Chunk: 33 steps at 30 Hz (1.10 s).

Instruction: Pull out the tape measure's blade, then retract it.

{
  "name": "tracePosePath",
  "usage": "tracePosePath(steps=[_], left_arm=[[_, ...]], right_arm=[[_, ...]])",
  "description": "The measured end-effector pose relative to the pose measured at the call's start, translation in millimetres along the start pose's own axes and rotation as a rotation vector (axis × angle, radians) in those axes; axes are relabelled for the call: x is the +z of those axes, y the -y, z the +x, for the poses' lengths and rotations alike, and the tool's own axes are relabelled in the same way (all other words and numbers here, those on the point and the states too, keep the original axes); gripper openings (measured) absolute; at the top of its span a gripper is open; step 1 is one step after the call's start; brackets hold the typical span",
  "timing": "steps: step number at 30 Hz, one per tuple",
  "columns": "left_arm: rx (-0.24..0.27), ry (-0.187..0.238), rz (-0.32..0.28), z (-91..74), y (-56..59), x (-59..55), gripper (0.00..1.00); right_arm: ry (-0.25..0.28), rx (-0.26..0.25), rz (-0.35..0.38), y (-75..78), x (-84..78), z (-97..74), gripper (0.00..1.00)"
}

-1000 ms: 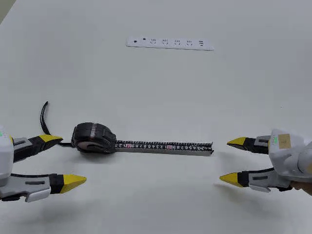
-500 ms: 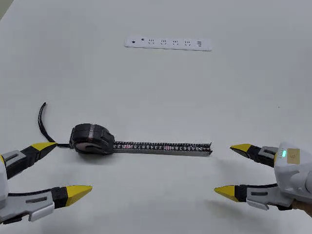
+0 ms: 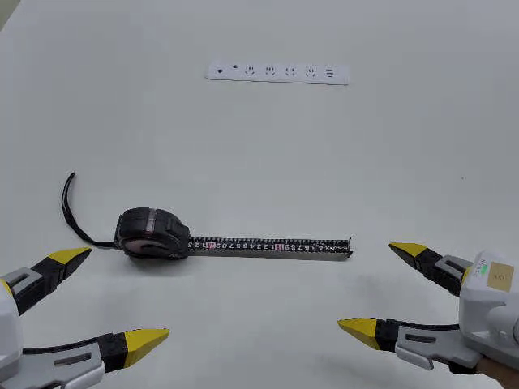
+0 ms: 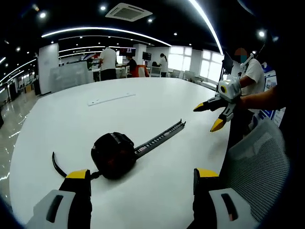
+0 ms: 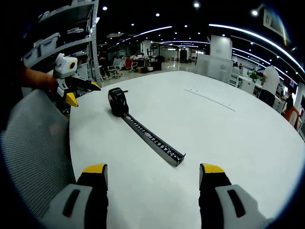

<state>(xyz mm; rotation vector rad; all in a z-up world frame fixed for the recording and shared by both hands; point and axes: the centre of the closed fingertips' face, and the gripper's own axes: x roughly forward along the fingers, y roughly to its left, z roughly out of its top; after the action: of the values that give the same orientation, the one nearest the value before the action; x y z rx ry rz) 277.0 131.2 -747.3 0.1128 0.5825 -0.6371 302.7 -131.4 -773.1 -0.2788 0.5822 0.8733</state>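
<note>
Pull-out judged complete: black round-cased tape measure (image 3: 152, 233) lies on the white counter (image 3: 259, 146), graduated blade (image 3: 272, 245) extended toward 3 o'clock; my left gripper (image 3: 122, 293) and right gripper (image 3: 370, 285) hold jaws spread, empty; retraction needs the case gripped.

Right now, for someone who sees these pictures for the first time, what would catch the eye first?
First the black tape measure on the white table, its blade pulled out to the right and lying flat. Next the yellow-tipped left tool and right tool, both open and empty, one near each end. A white power strip lies farther back.
</note>
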Motion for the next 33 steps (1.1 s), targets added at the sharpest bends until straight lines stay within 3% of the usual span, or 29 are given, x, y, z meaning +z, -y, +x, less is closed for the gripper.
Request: tracePosePath(steps=[9, 18, 33], left_arm=[[0.016, -0.018, 0.008, -2.4, 6.6, 1.5, 0.95], [0.033, -0.005, -0.027, -3.2, 7.5, 3.9, 1.0], [0.041, 0.006, -0.055, -3.3, 9.6, 5.7, 1.0]], right_arm=[[-0.013, -0.03, 0.06, -10.3, 1.0, -0.5, 0.9], [-0.019, -0.03, 0.095, -16.2, 3.9, 0.7, 1.0], [-0.01, -0.011, 0.107, -23.3, 7.8, -0.4, 1.0]])
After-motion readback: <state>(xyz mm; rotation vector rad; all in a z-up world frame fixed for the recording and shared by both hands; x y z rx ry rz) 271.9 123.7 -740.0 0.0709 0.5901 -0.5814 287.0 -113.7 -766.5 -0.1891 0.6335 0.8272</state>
